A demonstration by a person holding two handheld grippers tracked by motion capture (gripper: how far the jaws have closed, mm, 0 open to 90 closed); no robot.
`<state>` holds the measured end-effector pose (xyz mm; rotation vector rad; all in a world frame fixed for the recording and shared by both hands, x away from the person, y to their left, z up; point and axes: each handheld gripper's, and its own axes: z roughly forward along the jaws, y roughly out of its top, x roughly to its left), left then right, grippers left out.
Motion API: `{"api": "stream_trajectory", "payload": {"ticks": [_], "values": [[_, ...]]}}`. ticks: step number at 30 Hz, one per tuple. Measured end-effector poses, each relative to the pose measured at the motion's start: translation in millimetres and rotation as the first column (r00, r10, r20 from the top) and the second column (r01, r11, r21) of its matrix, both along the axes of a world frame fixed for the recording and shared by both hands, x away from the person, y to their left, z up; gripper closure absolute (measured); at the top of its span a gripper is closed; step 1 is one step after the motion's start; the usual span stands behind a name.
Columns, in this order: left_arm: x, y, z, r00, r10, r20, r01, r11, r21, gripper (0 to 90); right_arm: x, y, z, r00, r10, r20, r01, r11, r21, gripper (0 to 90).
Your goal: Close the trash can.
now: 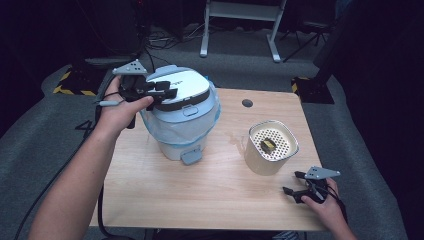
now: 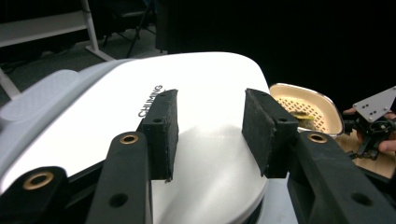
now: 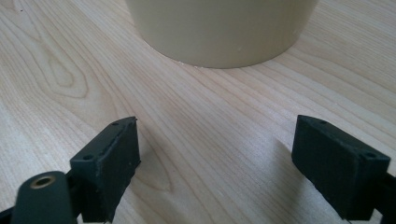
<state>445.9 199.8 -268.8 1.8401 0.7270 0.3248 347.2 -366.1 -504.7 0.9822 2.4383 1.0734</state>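
Observation:
A white pedal bin (image 1: 182, 132) with a blue bag liner stands at the table's back left, its lid (image 1: 182, 82) down. My left gripper (image 1: 167, 90) hovers just over the lid (image 2: 205, 79), and the left gripper (image 2: 210, 133) is open with nothing between the pads. A cream container (image 1: 260, 162) with a perforated insert stands to the right and holds a small yellowish piece (image 1: 268, 145). My right gripper (image 1: 291, 182) rests near the table's front right corner. The right gripper (image 3: 233, 163) is open and points at the container's wall (image 3: 219, 28).
The wooden table (image 1: 200, 200) has a round cable hole (image 1: 247, 103) at the back. The bin's grey pedal (image 1: 191, 157) juts toward me. A white metal frame (image 1: 240, 15) stands on the floor behind the table.

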Motion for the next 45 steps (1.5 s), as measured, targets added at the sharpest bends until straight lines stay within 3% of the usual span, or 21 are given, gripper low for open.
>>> {"api": "stream_trajectory", "payload": {"ticks": [5, 10, 15, 24, 27, 33, 34, 38, 41, 45], "values": [[2.4, -7.3, -5.5, 1.0, -0.007, -0.002, 0.007, 0.9999, 0.01, 53.9, 0.0, 0.0, 0.0, 1.0, 0.0, 0.0, 0.0, 1.0, 0.0, 15.0], [3.1, -15.4, -7.4, 0.9998, -0.001, 0.018, 0.0, 0.998, 0.062, 51.2, 0.0, 0.0, 0.0, 1.0, 0.0, 0.0, 0.0, 1.0, 0.0, 15.0], [1.1, -23.0, -8.2, 0.9992, 0.007, 0.039, -0.012, 0.9907, 0.135, 49.7, 0.0, 0.0, 0.0, 1.0, 0.0, 0.0, 0.0, 1.0, 0.0, 15.0], [0.0, -29.3, -9.4, 0.9987, 0.011, 0.05, -0.018, 0.9902, 0.139, 49.5, 0.0, 0.0, 0.0, 1.0, 0.0, 0.0, 0.0, 1.0, -0.001, 15.0], [0.2, -31.6, -6.4, 0.9992, 0.015, 0.036, -0.021, 0.9863, 0.164, 49.9, 0.0, 0.0, 0.0, 1.0, 0.0, 0.0, 0.0, 1.0, -0.001, 15.0], [-2.7, -36.4, -6.3, 0.9986, 0.017, 0.049, -0.026, 0.9834, 0.18, 56.8, -0.1, 0.0, 0.0, 1.0, 0.0, 0.0, 0.0, 1.0, -0.001, 15.0], [-2.7, -37.4, -7.1, 0.9981, 0.014, 0.06, -0.027, 0.9754, 0.219, 57.0, 0.0, 0.0, -0.1, 1.0, 0.0, 0.0, 0.0, 1.0, -0.001, 15.0], [-4.0, -41.9, -6.1, 0.9982, 0.023, 0.055, -0.035, 0.9737, 0.225, 60.6, 0.0, -0.1, -0.1, 1.0, 0.002, 0.0, -0.002, 1.0, -0.001, 14.9], [-2.2, -42.0, -8.4, 0.9981, 0.009, 0.06, -0.021, 0.9803, 0.197, 60.3, 0.2, -0.3, 0.0, 1.0, 0.004, 0.0, -0.004, 1.0, 0.0, 14.9], [-1.4, -40.0, -9.2, 0.9991, 0.019, 0.038, -0.025, 0.9874, 0.157, 42.0, 0.4, -0.7, -0.1, 1.0, 0.008, 0.0, -0.008, 1.0, 0.0, 14.9]]}}
